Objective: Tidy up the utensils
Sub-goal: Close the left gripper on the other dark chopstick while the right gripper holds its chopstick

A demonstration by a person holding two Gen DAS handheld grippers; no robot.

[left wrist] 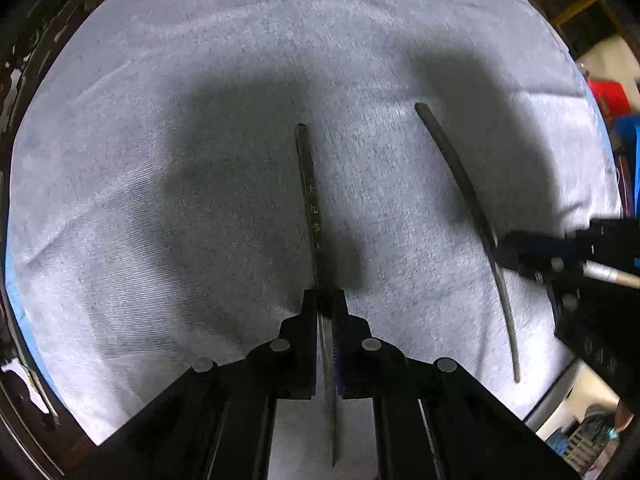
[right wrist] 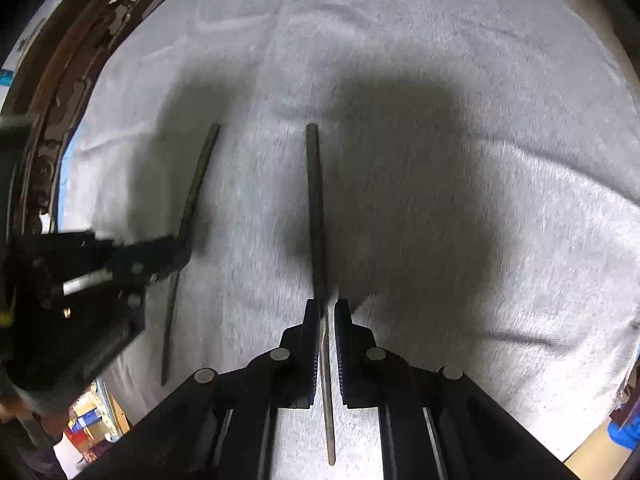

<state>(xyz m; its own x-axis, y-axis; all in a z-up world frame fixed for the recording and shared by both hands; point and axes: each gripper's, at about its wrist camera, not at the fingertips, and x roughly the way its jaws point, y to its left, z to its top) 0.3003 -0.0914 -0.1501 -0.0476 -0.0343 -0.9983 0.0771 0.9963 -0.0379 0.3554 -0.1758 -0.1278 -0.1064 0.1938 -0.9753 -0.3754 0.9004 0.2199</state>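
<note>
Across both wrist views, a pale grey, wrinkled terry cloth covers the work surface, darkened by broad shadows of the tools. Left gripper: black two-finger tool, jaws drawn narrow and clamped on a long, thin dark chopstick bearing small gold characters. This stick runs between the pads along the camera axis; its blunt square end points away from the camera, and its tapered end passes back beneath the gripper body. In the right wrist view the same gripper enters from the left edge, and its stick appears curved by the lens, lying close to the cloth. Whether it rests on the cloth or hangs just above it cannot be told.

Right gripper: identical black tool, jaws likewise narrow, closed about a second plain dark chopstick with a slight gap visible on one side. That stick also points straight ahead. From the left wrist view the right gripper reaches in from the right edge and grasps its stick near mid-length.

Both chopsticks lie roughly parallel, well apart, blunt ends farthest from the cameras.
</note>
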